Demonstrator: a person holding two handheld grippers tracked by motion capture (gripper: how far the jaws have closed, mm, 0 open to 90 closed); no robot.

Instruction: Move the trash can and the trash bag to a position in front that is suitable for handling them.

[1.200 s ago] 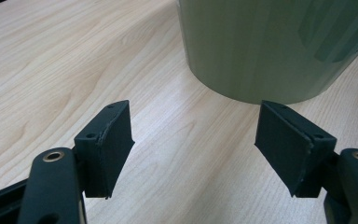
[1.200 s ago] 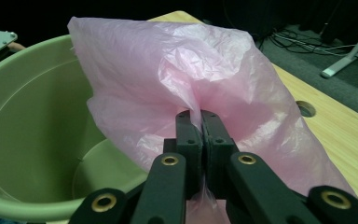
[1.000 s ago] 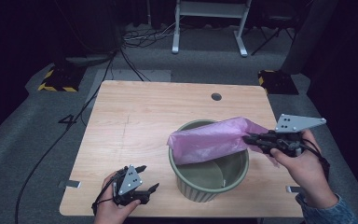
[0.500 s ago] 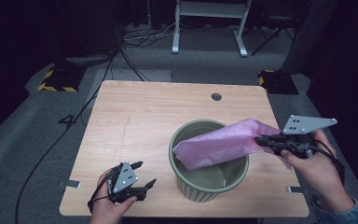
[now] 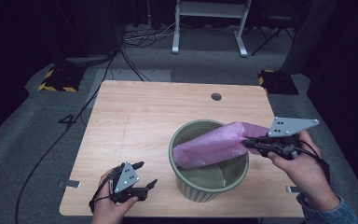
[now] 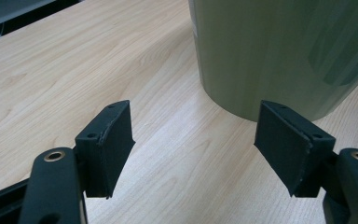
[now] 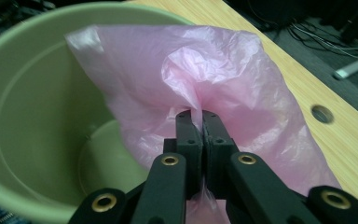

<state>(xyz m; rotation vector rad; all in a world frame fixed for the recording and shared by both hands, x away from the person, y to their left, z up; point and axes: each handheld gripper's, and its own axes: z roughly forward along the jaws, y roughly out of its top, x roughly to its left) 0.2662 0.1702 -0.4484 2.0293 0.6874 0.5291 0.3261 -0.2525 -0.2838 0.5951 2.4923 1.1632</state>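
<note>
Pink bag [image 5: 214, 145] work sits on a pale wooden worktop [image 5: 140, 126], with the green ribbed bin [image 5: 200, 186] standing toward the near right. The bag is a thin plastic liner, drawn out from the bin's right rim down into its hollow — one end low inside, the other pinched at the rim.

The right gripper [image 5: 249, 142] holds that upper end: in the right gripper view its fingers [image 7: 189, 135] are pressed together on a gathered fold of the film, just over the bin's edge. The left gripper [image 5: 145, 175] rests low on the worktop, near the bin's left side but apart from it, fingers [image 6: 105, 144] spread wide with nothing between them.

Judging from this, the step is lining the bin. It would go best if the right hand keeps its pinch — thin film slips easily — while the left comes up to catch the opposite edge, so the mouth opens evenly before being folded over the rim.
</note>
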